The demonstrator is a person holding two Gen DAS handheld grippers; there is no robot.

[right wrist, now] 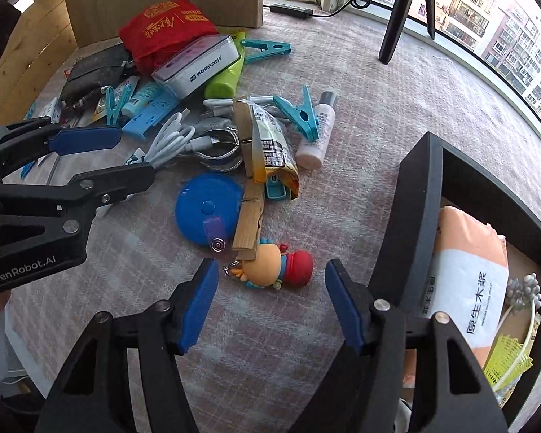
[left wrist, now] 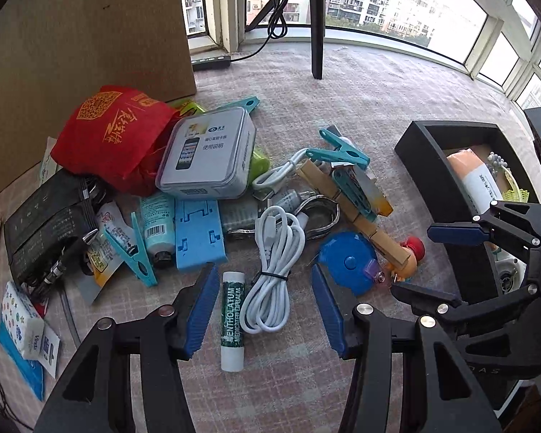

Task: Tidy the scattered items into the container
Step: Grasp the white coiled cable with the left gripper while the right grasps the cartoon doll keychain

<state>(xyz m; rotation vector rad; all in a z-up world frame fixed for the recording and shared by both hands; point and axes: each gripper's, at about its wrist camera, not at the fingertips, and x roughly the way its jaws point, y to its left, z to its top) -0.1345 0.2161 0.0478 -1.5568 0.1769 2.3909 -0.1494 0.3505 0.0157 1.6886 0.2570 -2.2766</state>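
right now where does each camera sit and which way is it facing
Left wrist: on the left claw, facing steeply down at the lip balm and white cable; its own open fingers show, and the right claw.
Right wrist: on the right claw, facing down at the doll keychain by the black container; its open fingers and the left claw show.
Shared: blue tape measure, container, clutter pile.

A coiled white cable (left wrist: 270,274) and green-labelled lip balm (left wrist: 232,321) lie lower centre; a red-capped doll keychain (right wrist: 277,267) lies left of the black container (right wrist: 411,223), which is partly filled.
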